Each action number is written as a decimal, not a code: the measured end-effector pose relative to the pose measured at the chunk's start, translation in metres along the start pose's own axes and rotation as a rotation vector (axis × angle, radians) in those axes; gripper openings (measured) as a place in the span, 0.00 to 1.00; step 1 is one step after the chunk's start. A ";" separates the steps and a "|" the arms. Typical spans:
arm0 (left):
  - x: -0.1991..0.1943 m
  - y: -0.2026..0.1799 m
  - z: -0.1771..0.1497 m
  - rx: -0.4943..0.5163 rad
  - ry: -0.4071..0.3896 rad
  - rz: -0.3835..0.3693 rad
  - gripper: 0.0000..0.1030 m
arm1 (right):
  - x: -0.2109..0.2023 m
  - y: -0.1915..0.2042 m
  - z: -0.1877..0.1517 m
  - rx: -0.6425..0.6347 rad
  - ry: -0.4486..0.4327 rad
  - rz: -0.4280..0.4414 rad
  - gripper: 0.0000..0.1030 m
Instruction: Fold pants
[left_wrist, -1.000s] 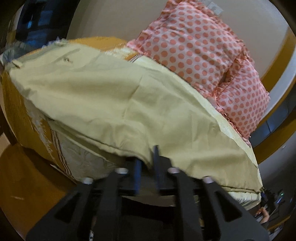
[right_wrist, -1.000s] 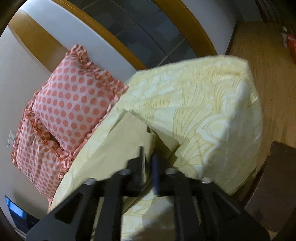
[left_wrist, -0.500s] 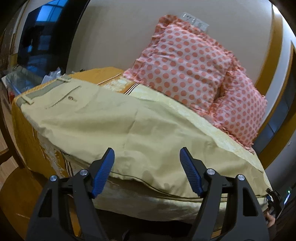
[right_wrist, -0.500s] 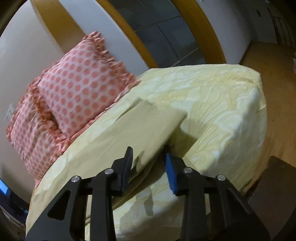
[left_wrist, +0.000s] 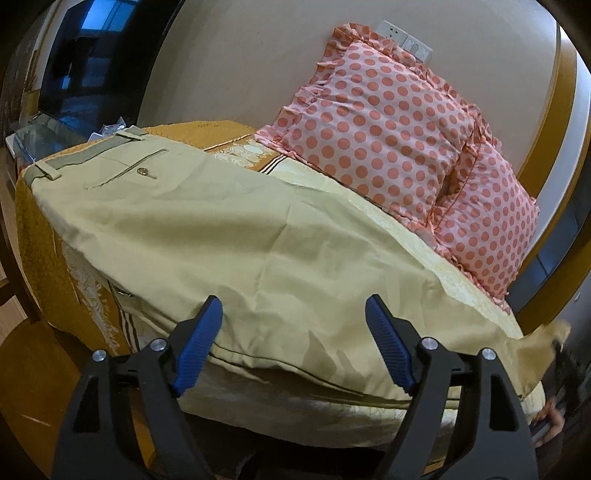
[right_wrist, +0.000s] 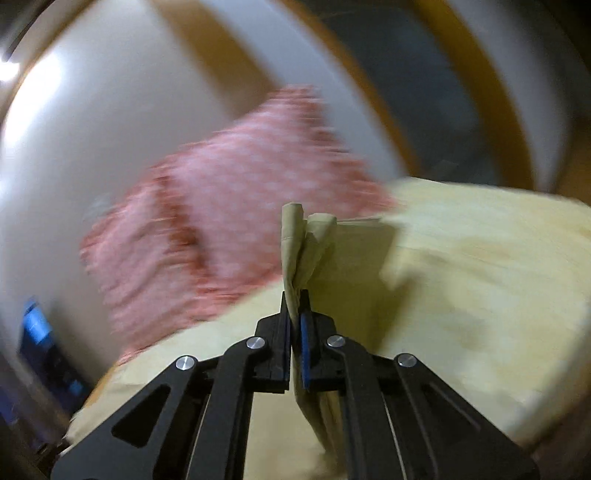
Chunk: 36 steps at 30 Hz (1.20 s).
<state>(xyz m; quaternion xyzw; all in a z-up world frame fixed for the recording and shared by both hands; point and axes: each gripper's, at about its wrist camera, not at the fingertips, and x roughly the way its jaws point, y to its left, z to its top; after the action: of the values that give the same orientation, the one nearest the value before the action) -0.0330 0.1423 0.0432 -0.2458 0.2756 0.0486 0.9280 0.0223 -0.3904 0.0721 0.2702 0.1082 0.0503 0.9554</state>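
Observation:
Beige pants (left_wrist: 229, 236) lie lengthwise along the near side of the bed, waistband with back pocket at the left, legs running right. My left gripper (left_wrist: 293, 345) is open and empty, just in front of the pants' near edge at mid-leg. My right gripper (right_wrist: 295, 339) is shut on the pants' leg end (right_wrist: 299, 251), which stands bunched up above the fingers, lifted off the bed. The right wrist view is motion-blurred. The lifted leg end also shows at the far right of the left wrist view (left_wrist: 550, 332).
The bed (left_wrist: 48, 258) has a yellow-and-orange patterned cover. Two pink polka-dot pillows (left_wrist: 388, 122) lean against the wall behind the pants. A wooden floor (left_wrist: 29, 354) lies at the lower left. A dark window (left_wrist: 74, 66) is at the far left.
My left gripper let go of the pants' edge, opened and drew back. My right gripper opened half a second ago, then shut on the leg end and lifted it, moving fast.

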 end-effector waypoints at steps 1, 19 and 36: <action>-0.002 0.001 0.001 -0.008 -0.006 -0.006 0.77 | 0.012 0.030 0.000 -0.037 0.022 0.085 0.04; -0.049 0.097 0.023 -0.203 -0.200 0.266 0.81 | 0.071 0.265 -0.178 -0.568 0.570 0.529 0.62; -0.013 0.123 0.027 -0.300 -0.107 0.186 0.80 | 0.106 0.271 -0.208 -0.688 0.619 0.312 0.68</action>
<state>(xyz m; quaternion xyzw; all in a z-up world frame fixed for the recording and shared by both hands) -0.0588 0.2631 0.0173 -0.3521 0.2368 0.1879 0.8858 0.0664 -0.0388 0.0232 -0.0760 0.3224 0.3039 0.8933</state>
